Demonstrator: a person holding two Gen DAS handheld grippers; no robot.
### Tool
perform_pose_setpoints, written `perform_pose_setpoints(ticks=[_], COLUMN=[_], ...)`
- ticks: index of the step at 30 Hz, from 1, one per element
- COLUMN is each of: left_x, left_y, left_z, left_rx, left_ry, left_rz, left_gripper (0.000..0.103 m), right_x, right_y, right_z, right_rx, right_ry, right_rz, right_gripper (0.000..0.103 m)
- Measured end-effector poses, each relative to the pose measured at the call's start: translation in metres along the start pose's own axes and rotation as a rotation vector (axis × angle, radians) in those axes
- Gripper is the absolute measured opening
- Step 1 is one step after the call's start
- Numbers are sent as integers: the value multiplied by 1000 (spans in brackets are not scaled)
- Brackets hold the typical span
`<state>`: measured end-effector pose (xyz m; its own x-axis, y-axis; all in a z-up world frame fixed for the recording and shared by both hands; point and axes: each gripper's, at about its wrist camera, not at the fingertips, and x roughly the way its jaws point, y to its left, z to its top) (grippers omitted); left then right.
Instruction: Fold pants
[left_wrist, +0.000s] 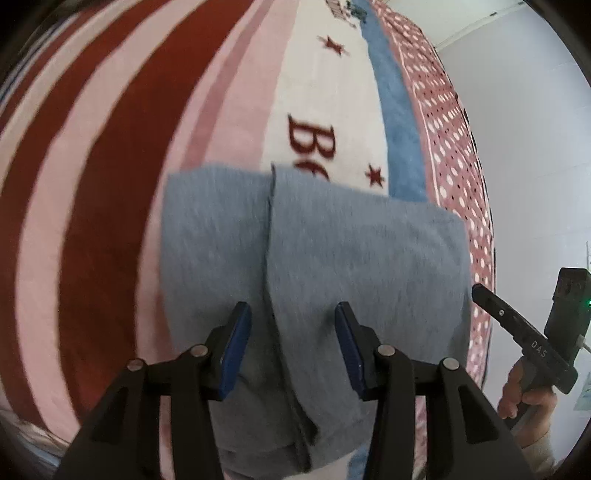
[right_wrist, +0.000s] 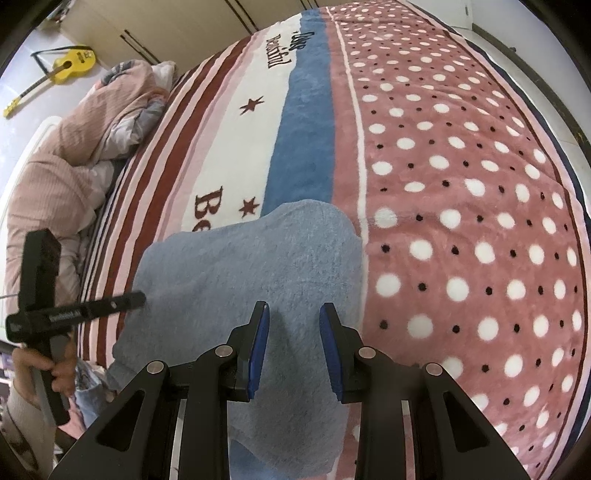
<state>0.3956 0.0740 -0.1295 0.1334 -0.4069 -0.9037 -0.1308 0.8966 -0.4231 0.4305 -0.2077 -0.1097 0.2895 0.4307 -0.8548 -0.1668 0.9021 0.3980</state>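
Observation:
The grey-blue pants (left_wrist: 332, 251) lie folded into a compact bundle on the bed, with a seam running down the middle. They also show in the right wrist view (right_wrist: 258, 266). My left gripper (left_wrist: 293, 314) is open and empty just above the near part of the bundle. My right gripper (right_wrist: 294, 314) is open and empty over the bundle's near right side. The right gripper also shows in the left wrist view (left_wrist: 524, 328), off the bundle's right edge. The left gripper shows in the right wrist view (right_wrist: 88, 308), its tip at the bundle's left edge.
The bed carries a fleece blanket (right_wrist: 461, 184) with red stripes, a white lettered band, a blue band and a pink dotted area. A crumpled pink duvet (right_wrist: 74, 155) lies at the left. A yellow guitar (right_wrist: 70, 66) rests on the floor. A white wall (left_wrist: 517, 129) stands right.

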Motion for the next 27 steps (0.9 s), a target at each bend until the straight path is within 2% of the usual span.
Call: perform_pose_setpoints(ticks=[1, 2, 3, 4, 5, 10, 12, 13, 16, 20, 22, 24, 26, 27], left_x=[3, 6, 8, 10, 11, -14, -26, -31, -30, -26, -30, -34, -42, -45], left_y=[-1, -2, -2, -3, -4, -3, 0, 3, 19, 20, 21, 23, 25, 26], left_z=[-3, -5, -7, -10, -12, -25, -32, -36, -47, -49, -46, -44, -41, -39], left_rx=[-8, -14, -17, -21, -23, -44, -33, -34, -82, -62, -64, -56, -36, -28], left_ry=[11, 20, 28, 39, 37, -39, -64, -62, -47, -51, -54, -59, -84, -89], left_rz=[-13, -25, -33, -38, -46, -31, 36, 64, 64, 102, 97, 94, 114, 109], left_gripper=[42, 35, 23, 18, 7, 5, 5, 4, 4, 6, 15, 40, 57, 58], right_x=[0, 0, 0, 0, 0, -2, -4, -5, -3, 4, 6, 5, 4, 5], right_y=[0, -1, -1, -2, -2, -3, -1, -1, 1, 1, 1, -2, -4, -6], right_z=[0, -1, -2, -3, -4, -5, -4, -4, -4, -6, -7, -7, -6, -5], right_rx=[1, 1, 4, 7, 9, 16, 16, 12, 1, 7, 2, 6, 9, 9], right_ry=[-1, -2, -2, -2, -2, -3, -7, -8, -1, 10, 13, 18, 33, 48], right_rz=[-2, -2, -3, -5, -6, -11, -10, -10, -17, -23, -42, -55, -56, -50], right_gripper=[25, 25, 25, 25, 25, 25, 25, 25, 25, 28, 31, 35, 46, 50])
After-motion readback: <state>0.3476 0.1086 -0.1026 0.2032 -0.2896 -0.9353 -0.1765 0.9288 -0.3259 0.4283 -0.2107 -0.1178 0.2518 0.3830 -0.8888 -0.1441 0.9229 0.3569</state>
